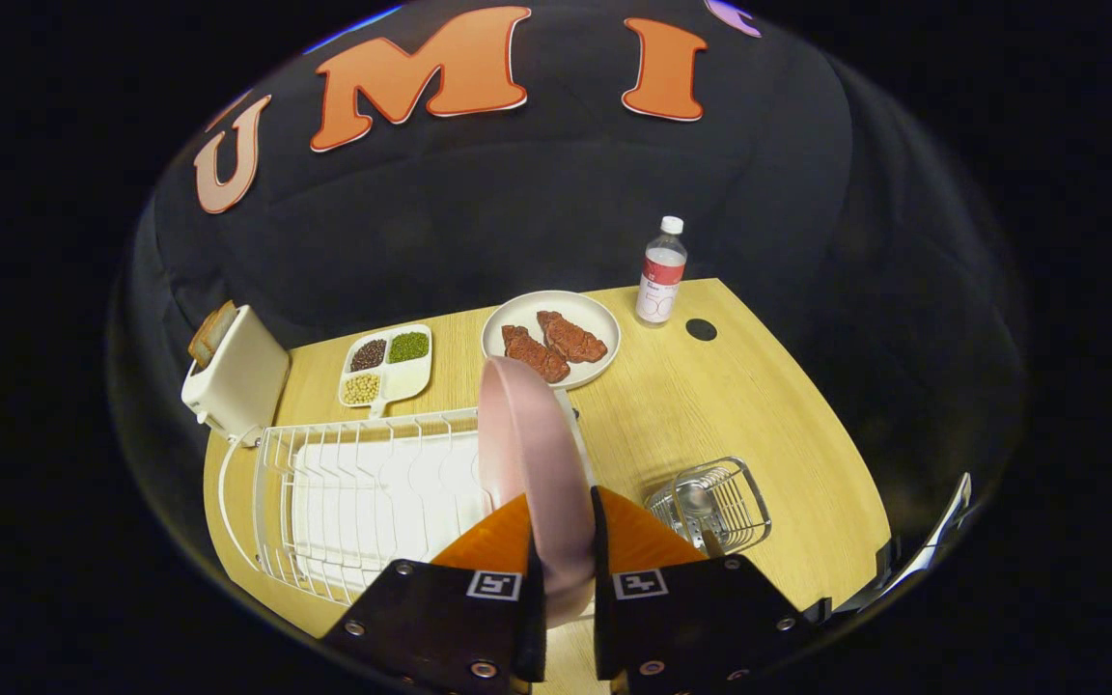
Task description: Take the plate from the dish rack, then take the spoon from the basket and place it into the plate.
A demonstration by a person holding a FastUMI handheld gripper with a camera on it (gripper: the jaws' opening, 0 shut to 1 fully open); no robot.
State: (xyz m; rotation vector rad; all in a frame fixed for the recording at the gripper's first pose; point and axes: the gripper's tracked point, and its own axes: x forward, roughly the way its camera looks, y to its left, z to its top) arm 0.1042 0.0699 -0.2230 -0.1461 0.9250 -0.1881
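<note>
The lower edge of the pink plate [527, 454] is hidden between the fingers of the tongs [563, 569], which press on it from both sides. The plate covers the right end of the dish rack [363, 492]. The spoon [696, 507] in the wire basket [715, 502] is partly behind one finger; its handle cannot be seen. The near edge of the bench [768, 415] is cut off. The bottle [660, 275] label is too small to read.

On the wooden surface [759, 405] I see a toaster [236, 378] holding bread, a divided tray of beans [388, 365], a plate of two meat pieces [552, 337], and a water bottle [661, 273].
</note>
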